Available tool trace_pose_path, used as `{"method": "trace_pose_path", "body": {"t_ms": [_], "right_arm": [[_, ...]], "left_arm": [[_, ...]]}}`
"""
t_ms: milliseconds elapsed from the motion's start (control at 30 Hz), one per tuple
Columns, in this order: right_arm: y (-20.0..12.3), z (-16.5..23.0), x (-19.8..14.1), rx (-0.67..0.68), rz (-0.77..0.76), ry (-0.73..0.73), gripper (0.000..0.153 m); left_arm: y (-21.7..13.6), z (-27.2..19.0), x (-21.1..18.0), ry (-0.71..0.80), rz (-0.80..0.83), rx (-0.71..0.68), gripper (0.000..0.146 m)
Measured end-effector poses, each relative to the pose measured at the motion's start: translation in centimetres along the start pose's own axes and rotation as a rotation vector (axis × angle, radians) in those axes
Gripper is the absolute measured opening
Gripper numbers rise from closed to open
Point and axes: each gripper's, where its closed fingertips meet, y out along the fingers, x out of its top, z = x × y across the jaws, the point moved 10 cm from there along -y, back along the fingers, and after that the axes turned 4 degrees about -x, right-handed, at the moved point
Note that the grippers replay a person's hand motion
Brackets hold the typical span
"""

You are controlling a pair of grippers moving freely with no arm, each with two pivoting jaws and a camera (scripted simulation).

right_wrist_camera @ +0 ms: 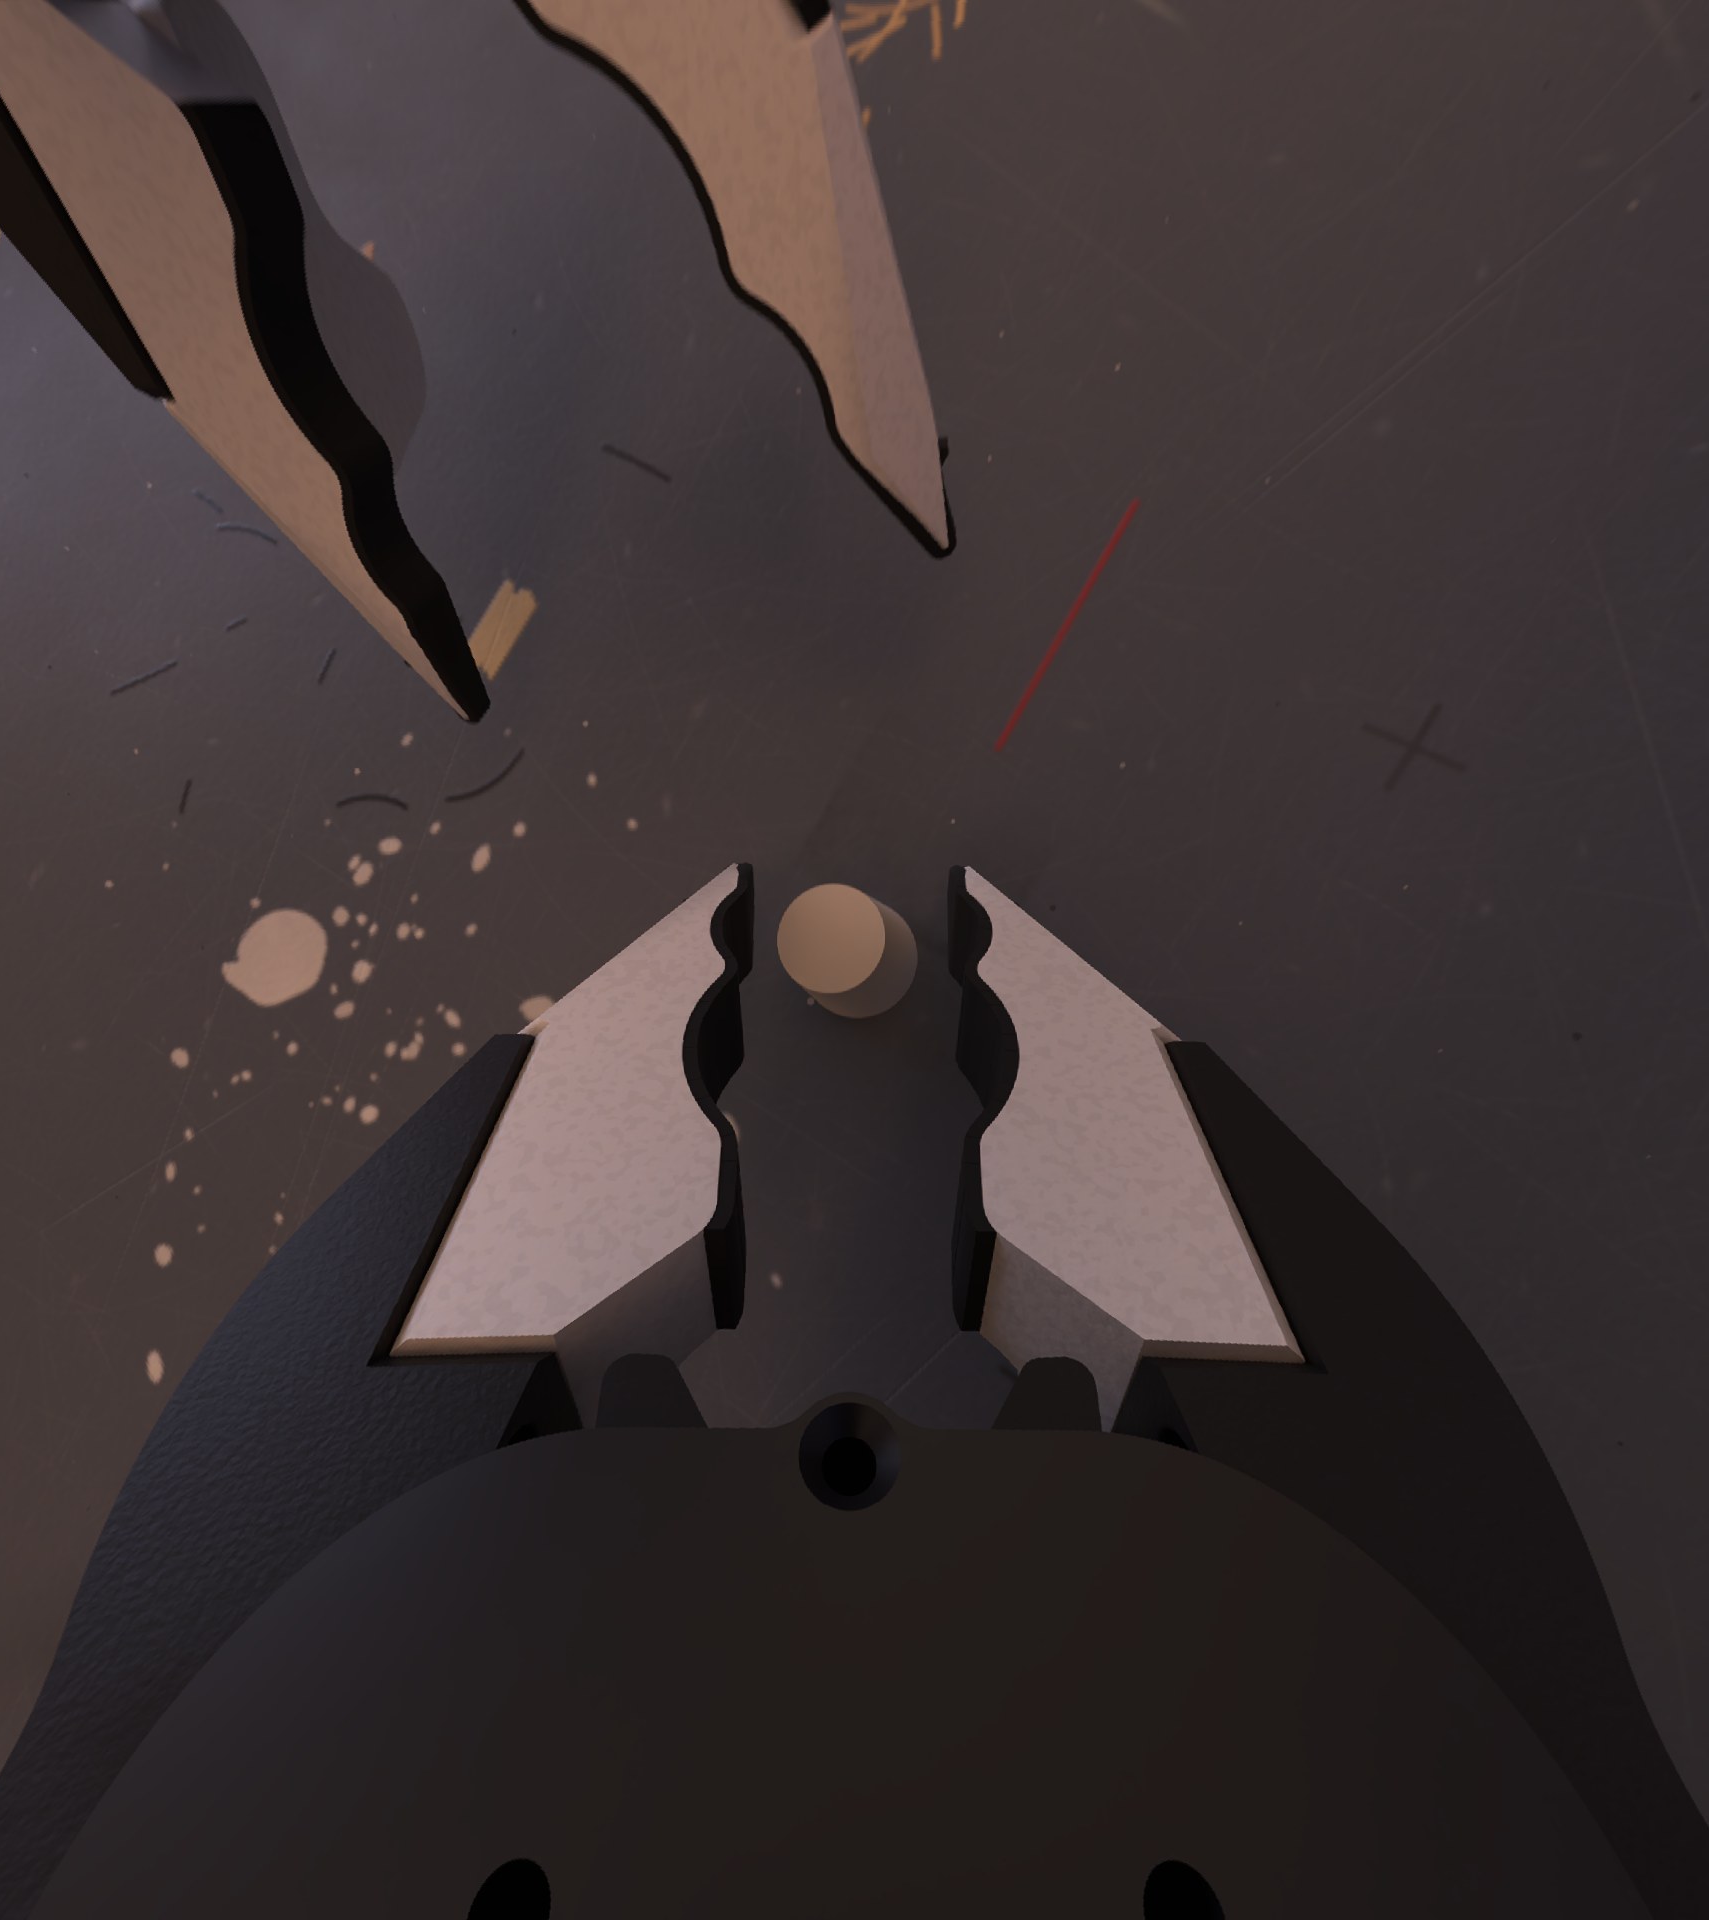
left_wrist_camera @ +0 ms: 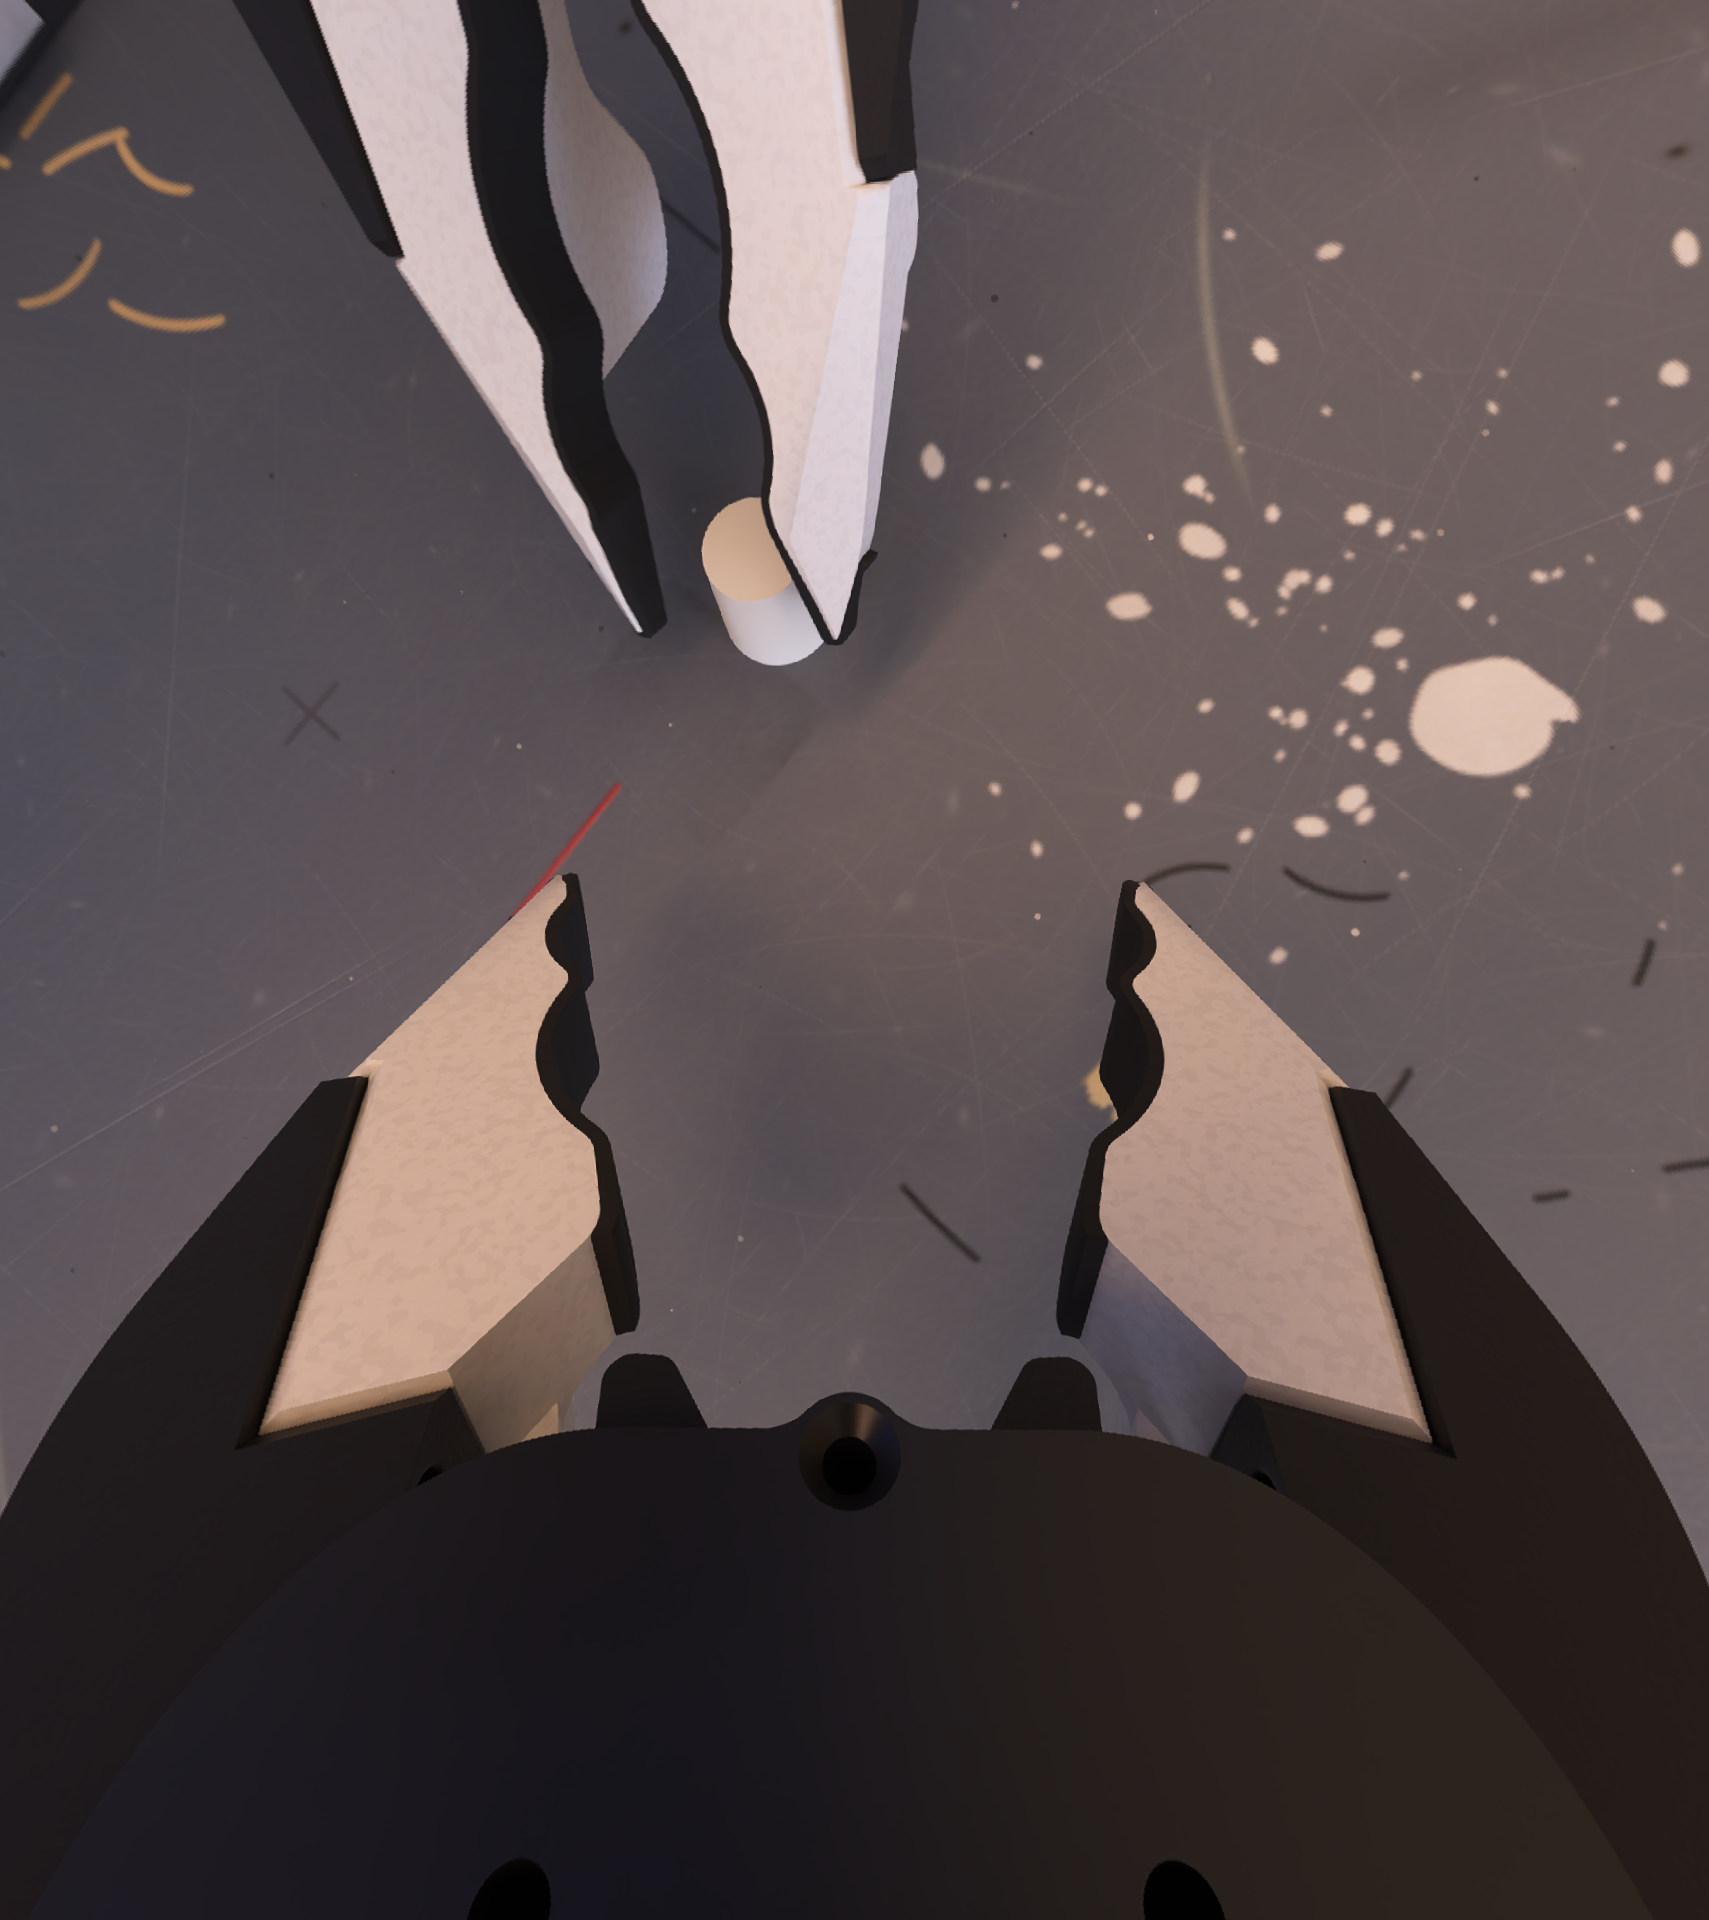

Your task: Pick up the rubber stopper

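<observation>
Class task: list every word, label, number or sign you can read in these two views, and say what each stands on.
No readable text anywhere: none on the rubber stopper, the left gripper, the right gripper or the dark table.
The cross mark, orange strokes and red line on the table are plain marks, not letters or numbers.
</observation>
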Motion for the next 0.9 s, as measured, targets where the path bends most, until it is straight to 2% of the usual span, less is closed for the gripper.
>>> {"method": "trace_pose_path", "body": {"t_ms": [133, 333, 567, 733, 900], "right_arm": [[0.3, 0.0, -0.4, -0.003, 0.036, 0.016, 0.033], [-0.2, -0.1, -0.7, -0.024, 0.032, 0.070, 0.036], [-0.2, 0.1, -0.8, 0.035, 0.048, 0.134, 0.026], [-0.4, 0.4, -1.3, 0.016, 0.009, 0.167, 0.026], [-0.9, 1.0, -1.9, -0.030, -0.029, 0.171, 0.026]], "left_arm": [[0.2, 0.7, -0.2, -0.046, 0.027, -0.058, 0.102], [0.4, 1.2, -0.2, -0.063, 0.025, -0.101, 0.104], [0.2, 0.5, 0.0, 0.008, 0.011, -0.051, 0.103], [0.0, -0.3, 0.4, 0.106, -0.008, 0.013, 0.096], [-0.3, -0.7, 0.6, 0.158, -0.022, 0.093, 0.099]]}}
